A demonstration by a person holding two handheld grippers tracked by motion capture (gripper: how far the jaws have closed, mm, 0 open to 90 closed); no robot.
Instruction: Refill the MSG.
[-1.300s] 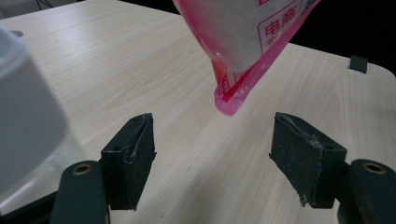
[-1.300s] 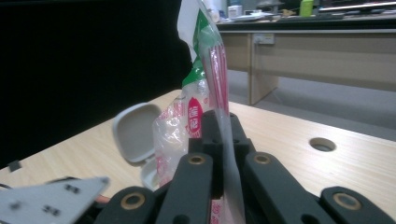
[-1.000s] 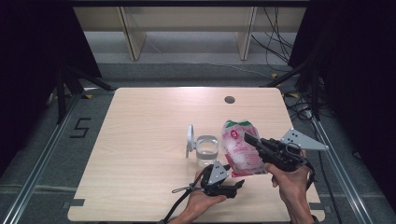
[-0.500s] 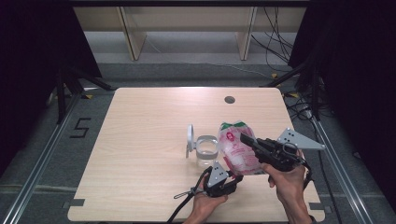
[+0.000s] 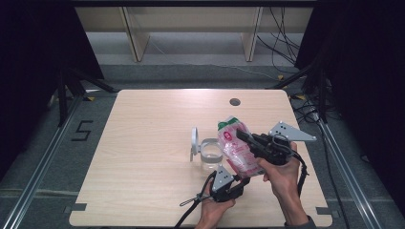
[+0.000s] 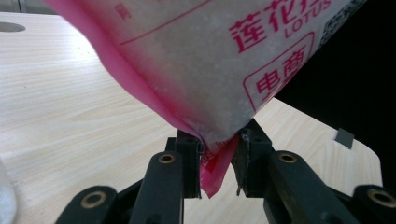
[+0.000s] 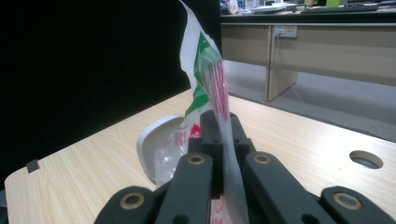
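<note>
At the bottom centre of the high view, the left gripper (image 5: 237, 187) sits low near the desk's (image 5: 143, 143) near edge, the hand behind it cut off by the frame; in the left gripper view its jaws stand slightly apart around the bottom corner of a pink-and-white plastic bag (image 6: 205, 70), the left jaw against the film, though whether they truly pinch it is hard to tell. Just above and to the right, the right gripper (image 5: 240, 135) has its jaws closed tight on the bag's upper edge, holding it tilted over the desk in the lower right of centre. The bag (image 5: 236, 150) is translucent, holds pale grainy contents, carries red print and a green top. Touching its left side stands a clear glass jar (image 5: 210, 155), its white lid (image 5: 194, 141) propped upright beside it. The far and left parts of the desk lie bare, with a small round hole (image 5: 234, 101) near the far edge.
</note>
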